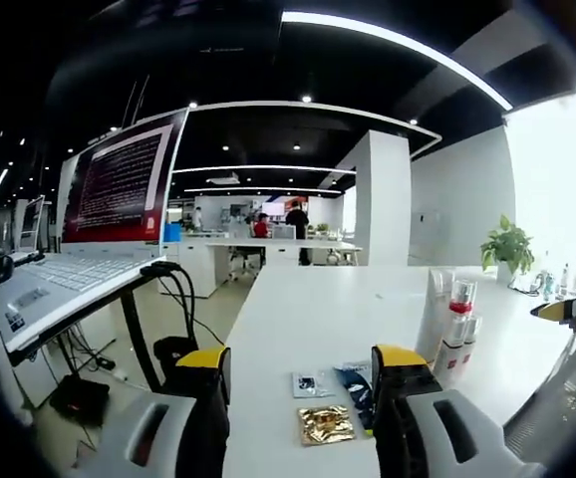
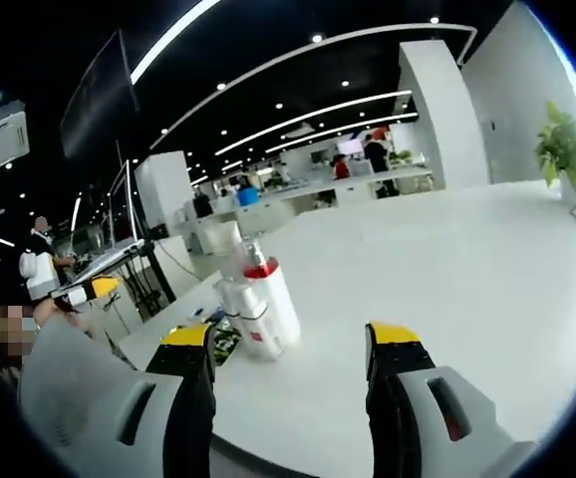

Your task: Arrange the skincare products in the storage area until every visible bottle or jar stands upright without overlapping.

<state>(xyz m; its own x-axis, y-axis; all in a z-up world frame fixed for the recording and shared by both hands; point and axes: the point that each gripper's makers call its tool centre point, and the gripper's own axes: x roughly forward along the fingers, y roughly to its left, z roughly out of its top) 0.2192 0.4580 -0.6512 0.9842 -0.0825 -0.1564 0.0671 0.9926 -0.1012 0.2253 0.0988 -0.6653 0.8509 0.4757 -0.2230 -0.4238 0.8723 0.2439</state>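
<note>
A cluster of white skincare bottles (image 1: 456, 334) with red labels stands on the white table (image 1: 308, 309), right of my left gripper (image 1: 301, 358). The tallest has a red collar and a clear cap. My left gripper is open, hanging over three flat sachets: gold (image 1: 326, 424), silver (image 1: 311, 384) and blue (image 1: 354, 386). In the right gripper view the same bottles (image 2: 260, 307) stand close together, just beyond and left of my open right gripper (image 2: 290, 339). Nothing is between either pair of jaws. My right gripper (image 1: 565, 310) enters at the right edge, and my left gripper (image 2: 95, 289) enters at the left.
An open laptop (image 1: 99, 209) on a black stand sits off the table's left edge, with cables below. A potted plant (image 1: 507, 245) stands at the far right of the table. The long table (image 2: 447, 259) stretches away bare. People stand in the office behind.
</note>
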